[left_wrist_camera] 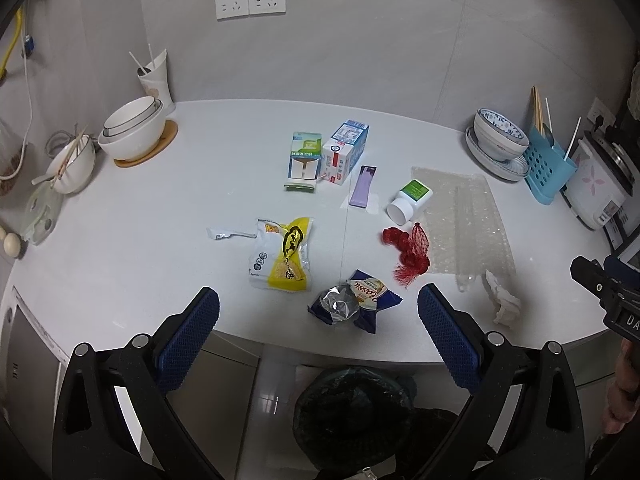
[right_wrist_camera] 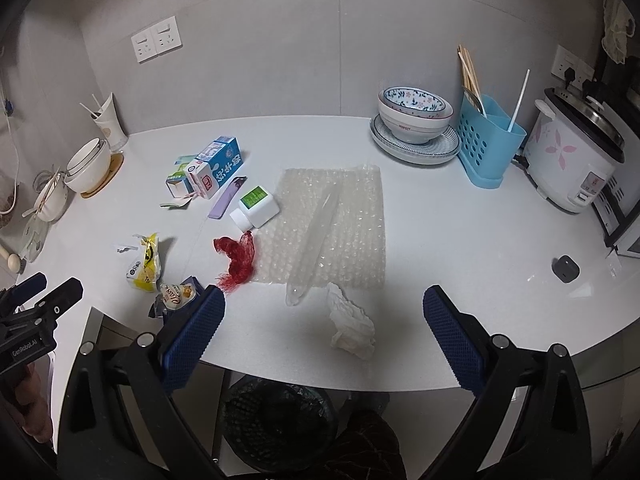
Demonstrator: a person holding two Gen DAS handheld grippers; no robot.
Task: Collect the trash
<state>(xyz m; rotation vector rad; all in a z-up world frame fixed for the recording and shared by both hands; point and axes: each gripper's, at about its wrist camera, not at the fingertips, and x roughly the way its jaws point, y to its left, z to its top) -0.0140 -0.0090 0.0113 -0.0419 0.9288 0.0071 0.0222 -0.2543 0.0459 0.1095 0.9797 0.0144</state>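
Jaws on both grippers, left gripper and right gripper, are spread wide, hovering near the tabletop edge above wrappers and tissue.

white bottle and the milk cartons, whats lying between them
A purple sachet lies flat between the white bottle and the milk cartons, apart from the bottle. The left wrist view shows it best.

Trash scattered on white counter: yellow snack wrapper lying flat; blue foil wrapper crumpled at front edge; red mesh net bunched beside bubble wrap sheet; crumpled tissue; white bottle on its side; two cartons lying flat. Black-lined bin on floor below.
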